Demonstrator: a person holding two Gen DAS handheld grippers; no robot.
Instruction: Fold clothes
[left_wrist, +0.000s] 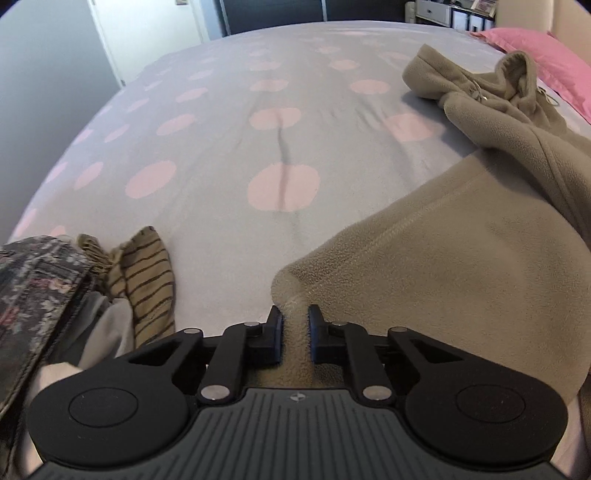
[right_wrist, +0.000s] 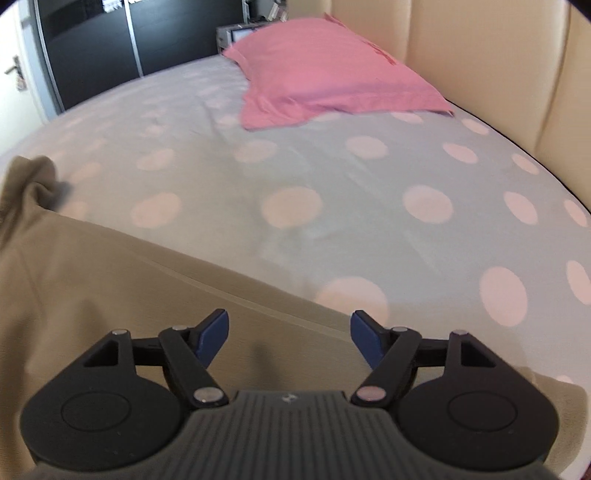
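Observation:
A beige fleece hoodie (left_wrist: 461, 251) lies across the right side of the bed, its hood and drawstrings bunched at the far right. My left gripper (left_wrist: 295, 325) is shut on a corner of its fleece, which rises in a fold between the pads. In the right wrist view the same hoodie (right_wrist: 110, 288) spreads flat under and to the left of my right gripper (right_wrist: 290, 328). That gripper stands open just above the fabric with nothing between its blue pads (right_wrist: 214, 332).
The bed has a grey sheet with pink dots (left_wrist: 258, 155). A pink pillow (right_wrist: 325, 70) lies by the beige headboard (right_wrist: 480, 55). A striped garment (left_wrist: 147, 280) and a floral one (left_wrist: 33, 280) are piled at the near left. Dark wardrobe doors (right_wrist: 92, 40) stand beyond the bed.

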